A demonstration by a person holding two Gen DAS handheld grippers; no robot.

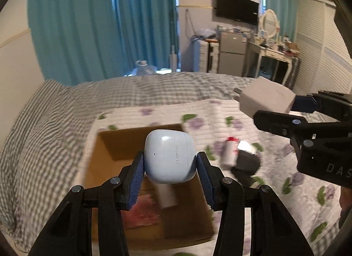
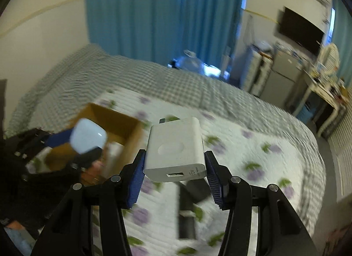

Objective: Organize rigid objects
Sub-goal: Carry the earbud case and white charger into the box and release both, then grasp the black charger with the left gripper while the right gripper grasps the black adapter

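Note:
My left gripper (image 1: 170, 163) is shut on a pale blue earbud case (image 1: 169, 157) and holds it above an open cardboard box (image 1: 123, 146) on the bed. The case also shows in the right wrist view (image 2: 88, 138), over the box (image 2: 123, 124). My right gripper (image 2: 175, 163) is shut on a white USB charger plug (image 2: 176, 149), held above the floral quilt to the right of the box. The charger also shows in the left wrist view (image 1: 266, 99), high at the right. A white item (image 1: 168, 196) and a pink item (image 1: 143, 214) lie in the box.
A white tube with a red cap (image 1: 228, 151) and a black object (image 1: 246, 165) lie on the floral quilt (image 1: 220, 115) right of the box. A dark flat object (image 2: 189, 212) lies on the quilt below the right gripper. Beyond the bed stand a dressing table (image 1: 272, 53) and a small fridge (image 1: 231, 51).

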